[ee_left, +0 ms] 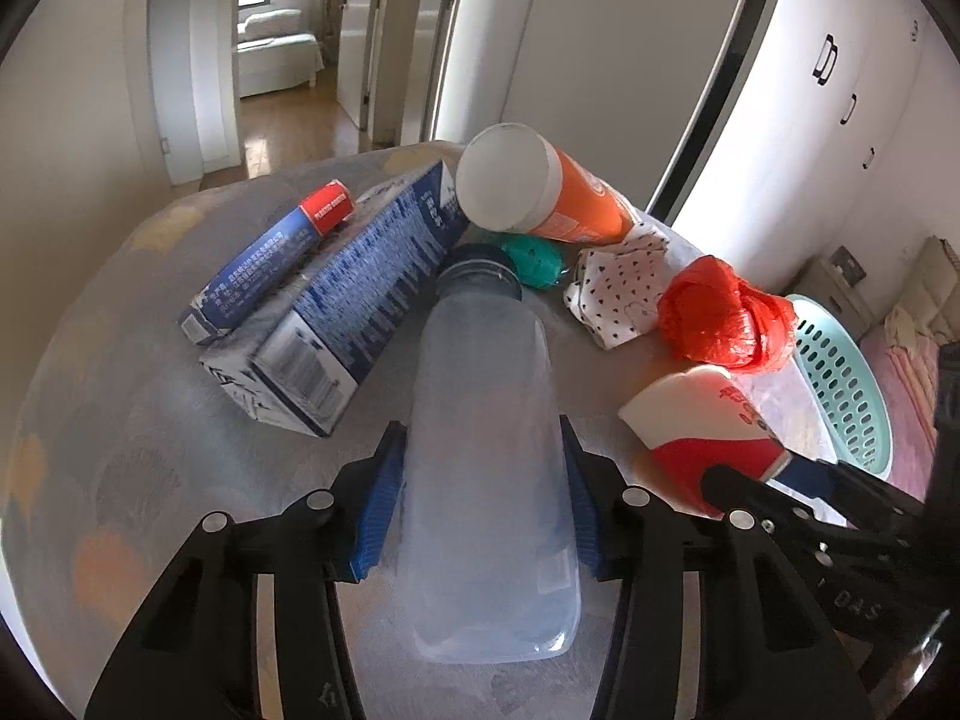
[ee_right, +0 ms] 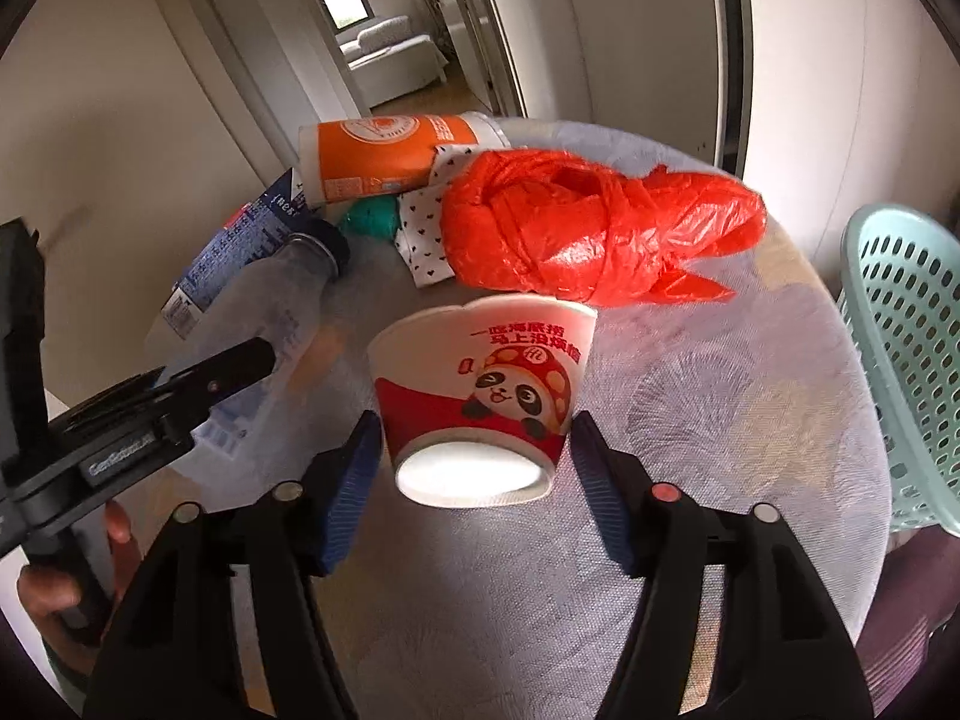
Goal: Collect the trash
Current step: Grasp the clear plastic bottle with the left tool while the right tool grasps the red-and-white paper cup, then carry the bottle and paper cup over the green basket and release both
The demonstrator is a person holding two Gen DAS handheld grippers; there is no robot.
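Clear plastic bottle [ee_left: 489, 444] lies on the round table [ee_left: 120, 420], pinched at both sides by the left gripper [ee_left: 480, 480]. Just right of it, the right gripper [ee_right: 474, 468] stands spread around a tipped paper cup [ee_right: 480, 396], pads near but apart. A mint basket [ee_right: 906, 348] sits at the table's right edge.

Black angular gripper [ee_left: 483, 492] arms, ribbed blue pads [ee_left: 377, 510], round silver screws; bare fingers [ee_right: 42, 594] on handle.

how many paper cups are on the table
2: an orange-and-white paper cup lying at the far side, and a red-and-white panda paper cup lying between the right gripper fingers. Others may be hidden.
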